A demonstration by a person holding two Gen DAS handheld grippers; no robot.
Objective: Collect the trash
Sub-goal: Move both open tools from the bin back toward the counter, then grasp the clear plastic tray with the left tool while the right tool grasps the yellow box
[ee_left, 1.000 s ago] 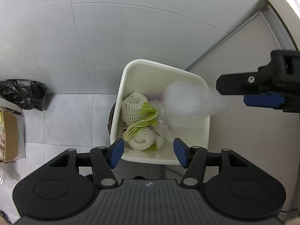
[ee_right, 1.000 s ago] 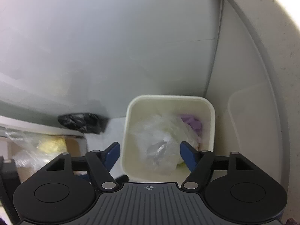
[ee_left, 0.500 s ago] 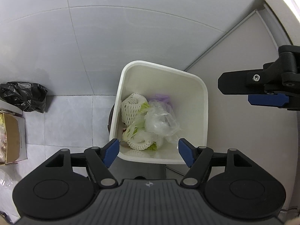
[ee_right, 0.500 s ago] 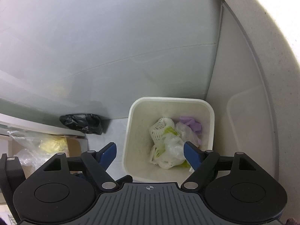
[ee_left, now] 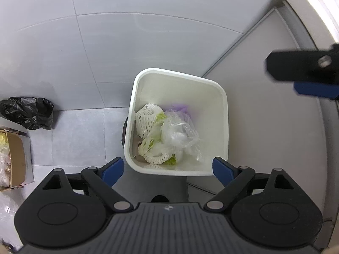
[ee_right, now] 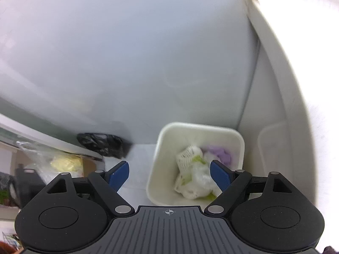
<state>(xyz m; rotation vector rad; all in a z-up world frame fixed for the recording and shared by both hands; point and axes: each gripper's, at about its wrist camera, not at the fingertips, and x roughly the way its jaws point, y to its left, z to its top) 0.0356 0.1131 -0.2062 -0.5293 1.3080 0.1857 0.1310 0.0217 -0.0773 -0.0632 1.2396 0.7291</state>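
A white square trash bin point(ee_left: 222, 97) point(ee_right: 155, 169) stands on the tiled floor below both grippers. Inside lie white foam fruit nets point(ee_left: 145, 120) point(ee_right: 186, 158), green leaf scraps, a crumpled clear plastic bag point(ee_left: 180, 135) point(ee_right: 201, 177) and something purple point(ee_left: 180, 107) point(ee_right: 218, 154). My left gripper point(ee_left: 167, 169) hangs above the bin's near rim, its jaws opening, nothing between them. My right gripper point(ee_right: 169, 174) is higher over the bin, jaws also opening and empty. One finger of the right gripper point(ee_left: 303, 72) shows at the right edge of the left wrist view.
A black plastic bag point(ee_left: 28, 112) point(ee_right: 101, 144) lies on the floor left of the bin. A cardboard box point(ee_left: 14, 160) with wrapped goods sits further left. A grey cabinet panel point(ee_left: 275, 137) and a pale counter edge point(ee_right: 281, 84) rise on the right; tiled wall behind.
The clear plastic bag fell from the right gripper into the bin and settled on the foam nets. Both grippers' jaws spread wider. The right gripper rose, so the bin looks smaller.
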